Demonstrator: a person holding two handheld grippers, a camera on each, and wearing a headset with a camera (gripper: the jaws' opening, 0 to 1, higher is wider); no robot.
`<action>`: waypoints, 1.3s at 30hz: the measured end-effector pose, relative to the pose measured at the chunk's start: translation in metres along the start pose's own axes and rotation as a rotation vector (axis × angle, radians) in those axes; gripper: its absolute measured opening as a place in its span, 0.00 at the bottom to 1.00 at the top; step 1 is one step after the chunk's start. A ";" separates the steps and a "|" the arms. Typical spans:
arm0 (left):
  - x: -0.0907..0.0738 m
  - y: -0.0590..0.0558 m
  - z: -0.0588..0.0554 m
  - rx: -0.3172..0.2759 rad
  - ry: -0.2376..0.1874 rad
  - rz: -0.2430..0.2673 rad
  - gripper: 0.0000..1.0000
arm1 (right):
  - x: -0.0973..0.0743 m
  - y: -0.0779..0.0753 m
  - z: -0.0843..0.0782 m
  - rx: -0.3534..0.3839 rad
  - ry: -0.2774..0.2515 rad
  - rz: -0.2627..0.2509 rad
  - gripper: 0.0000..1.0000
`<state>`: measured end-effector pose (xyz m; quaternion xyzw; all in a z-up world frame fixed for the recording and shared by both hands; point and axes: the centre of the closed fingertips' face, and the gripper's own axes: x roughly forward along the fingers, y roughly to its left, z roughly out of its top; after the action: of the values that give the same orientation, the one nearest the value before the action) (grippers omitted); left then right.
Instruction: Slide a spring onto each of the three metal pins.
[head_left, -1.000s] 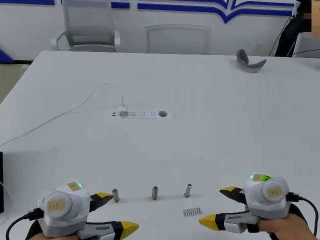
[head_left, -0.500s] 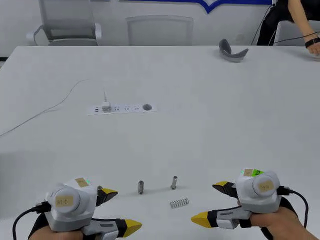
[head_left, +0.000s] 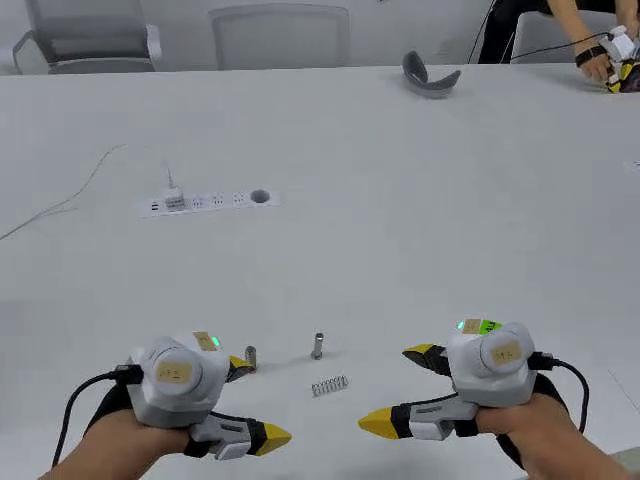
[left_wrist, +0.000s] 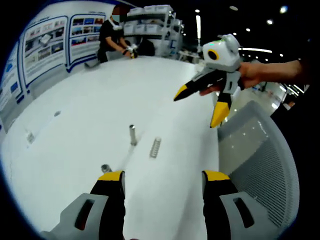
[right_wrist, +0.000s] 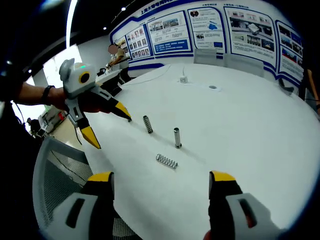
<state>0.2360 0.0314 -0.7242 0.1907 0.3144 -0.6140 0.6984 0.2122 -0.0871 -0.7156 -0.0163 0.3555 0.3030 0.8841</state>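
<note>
A bare metal pin (head_left: 317, 346) stands upright near the table's front edge. To its left is a second pin (head_left: 250, 357) with a spring wound on it (right_wrist: 147, 124). A loose spring (head_left: 329, 385) lies flat just in front of the bare pin (right_wrist: 177, 137). My left gripper (head_left: 256, 400) is open and empty, its upper tip right beside the sprung pin (left_wrist: 106, 168), and its body hides what stands further left. My right gripper (head_left: 393, 388) is open and empty, to the right of the loose spring (left_wrist: 155, 147). Each gripper faces the other across the pins.
A white power strip (head_left: 205, 201) with a plug and cable lies mid-table. A grey curved object (head_left: 430, 75) sits at the far edge, with chairs behind it. Another person's hands (head_left: 600, 50) work at the far right corner. A mesh chair (left_wrist: 260, 150) is close to the front edge.
The head camera has tilted down and the view has shifted. My left gripper has moved right along the row, now covering the leftmost pin. The spring and the pins have not moved.
</note>
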 end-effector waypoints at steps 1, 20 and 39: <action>0.005 -0.001 0.001 0.012 0.014 -0.009 0.63 | -0.001 0.000 -0.001 0.005 -0.002 0.000 0.79; 0.062 0.004 0.006 0.075 0.129 -0.046 0.51 | -0.006 -0.005 -0.015 0.031 0.008 -0.002 0.79; 0.108 0.012 0.004 0.024 0.180 -0.020 0.25 | -0.007 -0.006 -0.017 0.055 0.001 0.009 0.78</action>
<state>0.2541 -0.0487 -0.7951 0.2502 0.3705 -0.6051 0.6588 0.2010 -0.1001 -0.7248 0.0094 0.3641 0.2973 0.8826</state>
